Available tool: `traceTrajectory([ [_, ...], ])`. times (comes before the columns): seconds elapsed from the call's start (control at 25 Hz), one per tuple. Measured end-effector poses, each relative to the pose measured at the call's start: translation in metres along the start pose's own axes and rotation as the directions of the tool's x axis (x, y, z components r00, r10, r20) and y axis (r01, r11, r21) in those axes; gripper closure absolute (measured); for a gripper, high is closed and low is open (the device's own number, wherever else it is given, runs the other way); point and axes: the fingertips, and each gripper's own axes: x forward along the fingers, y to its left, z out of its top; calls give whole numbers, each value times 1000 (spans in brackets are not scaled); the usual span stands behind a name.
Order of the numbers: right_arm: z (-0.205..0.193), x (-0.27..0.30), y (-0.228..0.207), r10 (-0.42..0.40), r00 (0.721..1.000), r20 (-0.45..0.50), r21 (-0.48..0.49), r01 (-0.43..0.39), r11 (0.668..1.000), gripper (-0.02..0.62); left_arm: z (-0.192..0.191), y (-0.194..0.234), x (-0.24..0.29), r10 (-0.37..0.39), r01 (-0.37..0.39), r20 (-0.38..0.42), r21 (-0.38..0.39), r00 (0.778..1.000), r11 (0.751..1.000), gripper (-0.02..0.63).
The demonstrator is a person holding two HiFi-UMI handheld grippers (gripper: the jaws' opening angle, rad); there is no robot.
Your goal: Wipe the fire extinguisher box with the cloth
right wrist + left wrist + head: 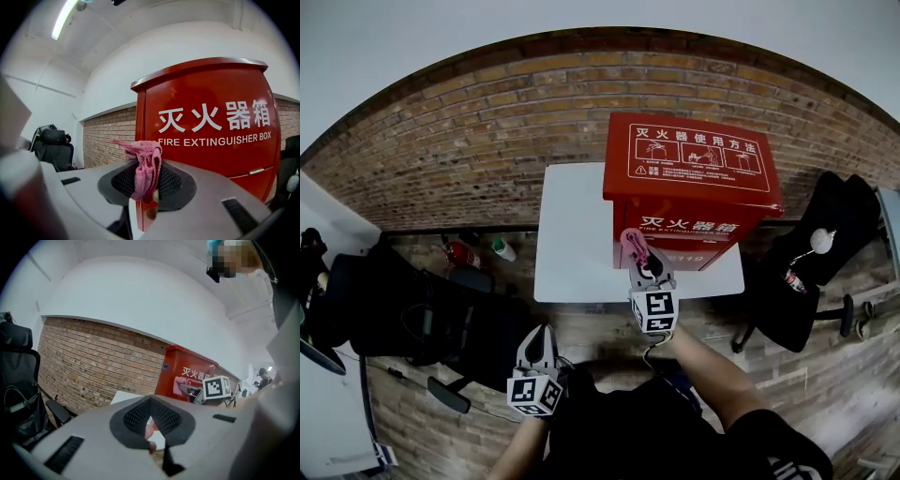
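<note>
Right fingers [123, 182] around cloth [143, 161]

The fire extinguisher box [206, 117] is carrying white print on its red front. Four large Chinese characters, 灭火器箱, are running across it, and at 6 o'clock of them the English line "FIRE EXTINGUISHER BOX" is showing. In the head view its sloping lid [694, 155] is displaying a white-framed panel headed 灭火器使用方法. Small pictograms are sitting under that heading, and the fine lines at 6 o'clock of them are coming out too small to read. Lower on the front, what looks like "119" is just showing.
</note>
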Motion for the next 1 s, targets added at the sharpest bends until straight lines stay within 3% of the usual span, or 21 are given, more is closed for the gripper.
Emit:
traceTrajectory([
  [1.0, -1, -30, -53, -76, 997, -6, -16, 76, 997, 495, -4, -38, 33, -101, 101, -25, 18, 995, 995, 583],
])
